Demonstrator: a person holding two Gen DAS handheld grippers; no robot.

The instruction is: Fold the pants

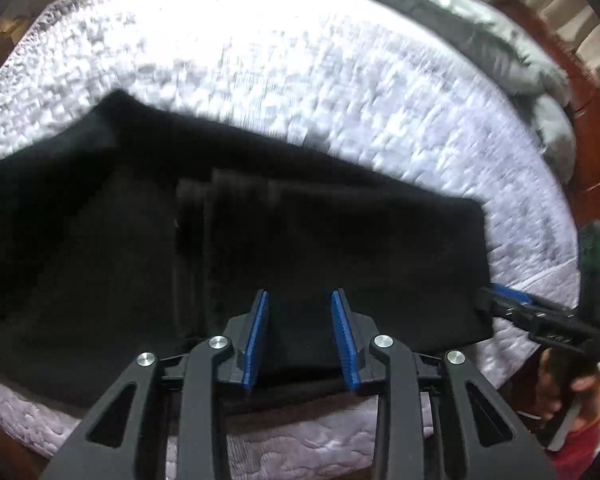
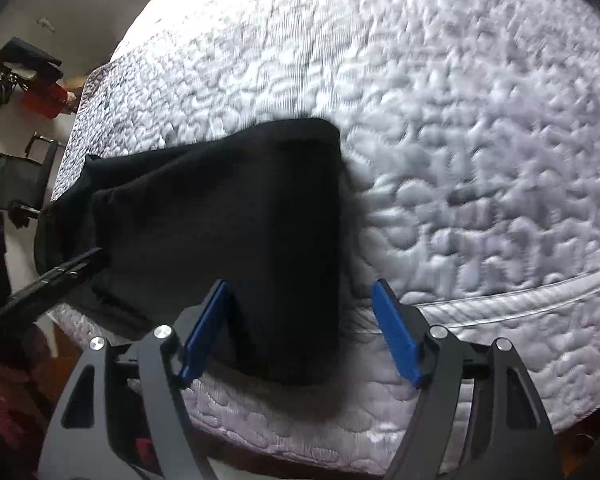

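— Between the blue fingers [image 2: 394,338] of the right gripper [image 2: 300,332], what is seen?

— The near right corner of the black pants [image 2: 228,208], straddled but not pinched; the fingers are spread.

— And the left gripper [image 1: 300,334]?

— Parted over the near hem, nothing clenched. The pants are laid lengthwise leftward across the bed [image 2: 460,120].

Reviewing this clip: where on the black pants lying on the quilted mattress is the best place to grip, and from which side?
Probably the near hem edge of the black fabric pants, from above and from the near side of the white quilted mattress. They lie flat, so only the edge offers a pinchable lip; the open right gripper already straddles that corner.
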